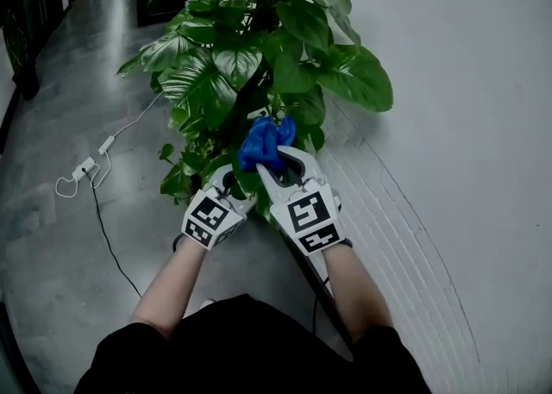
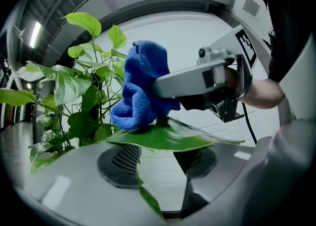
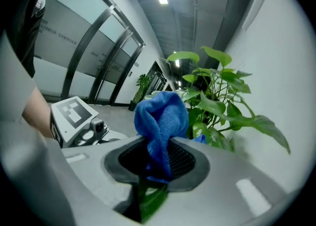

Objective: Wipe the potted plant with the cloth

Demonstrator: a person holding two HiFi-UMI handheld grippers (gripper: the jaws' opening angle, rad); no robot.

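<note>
Grey floor (image 1: 52, 237) meets a white wall (image 1: 483, 82), and the potted plant (image 1: 259, 39) stands just beside this wall. We see our right gripper (image 3: 158, 158) closed firmly on the blue cloth (image 3: 160, 121), which rests on top of one leaf (image 2: 163, 138) at the plant's near edge. Our left gripper (image 2: 160, 163) has its jaws apart, with this same leaf lying flat between them, not pressed.

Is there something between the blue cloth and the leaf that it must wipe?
Nothing visible. The cloth, clamped in the right tongs, sits directly on the leaf lying across the open left tongs.
</note>
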